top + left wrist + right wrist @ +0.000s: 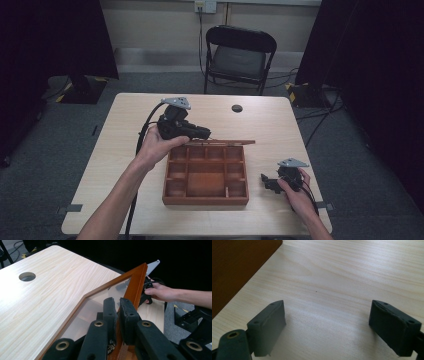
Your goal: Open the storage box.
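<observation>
The left hand-held gripper [117,312] is seen closest in its own view, its two black jaws clenched on the wooden frame of a glazed lid [136,285]; the orange-brown frame edge passes between the pads, and the clear pane is seen to their left, with the pale bench [45,295] visible through it. No brand, label or writing can be read on the lid, the box or either gripper.

In the high view the lid [220,142] is seen edge-on as a thin strip along the far rim of the wooden box [206,175], raised and held at its left end by the left hand-held gripper [205,134]. The box sits on the bench [125,165] near the middle, toward the near edge. It is divided into small compartments along its far side and both ends, around one larger central compartment; nothing can be made out in any of them.

The right hand-held gripper [265,181] rests on the bench just to the right of the box, apart from it. In its own view, the right hand-held gripper [328,327] is released, its jaws spread wide over bare bench, with the dark side of the box [234,267] at upper left.

A round hole [27,276] in the bench is shown in the left gripper view, and a folding chair [239,55] beyond the bench in the high view
</observation>
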Motion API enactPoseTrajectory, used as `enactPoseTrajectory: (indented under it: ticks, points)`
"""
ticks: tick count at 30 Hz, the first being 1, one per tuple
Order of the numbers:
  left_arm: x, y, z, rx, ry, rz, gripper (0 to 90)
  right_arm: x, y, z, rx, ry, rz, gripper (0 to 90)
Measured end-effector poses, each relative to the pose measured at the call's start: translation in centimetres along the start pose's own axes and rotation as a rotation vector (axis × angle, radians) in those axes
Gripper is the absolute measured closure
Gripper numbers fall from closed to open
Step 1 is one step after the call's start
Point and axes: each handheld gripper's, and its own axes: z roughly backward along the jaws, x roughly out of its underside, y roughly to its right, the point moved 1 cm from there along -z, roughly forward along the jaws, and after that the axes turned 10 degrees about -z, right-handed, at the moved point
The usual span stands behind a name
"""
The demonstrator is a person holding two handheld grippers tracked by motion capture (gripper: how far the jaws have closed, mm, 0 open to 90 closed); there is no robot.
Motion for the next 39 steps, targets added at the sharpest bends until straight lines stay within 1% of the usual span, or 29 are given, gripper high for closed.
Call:
enactPoseTrajectory:
  ticks: [39]
  points:
    - [0.02,-0.08,0.02,0.004,0.004,0.003,83.8,0.0,0.0,0.0,0.0,0.0,0.0,12.8]
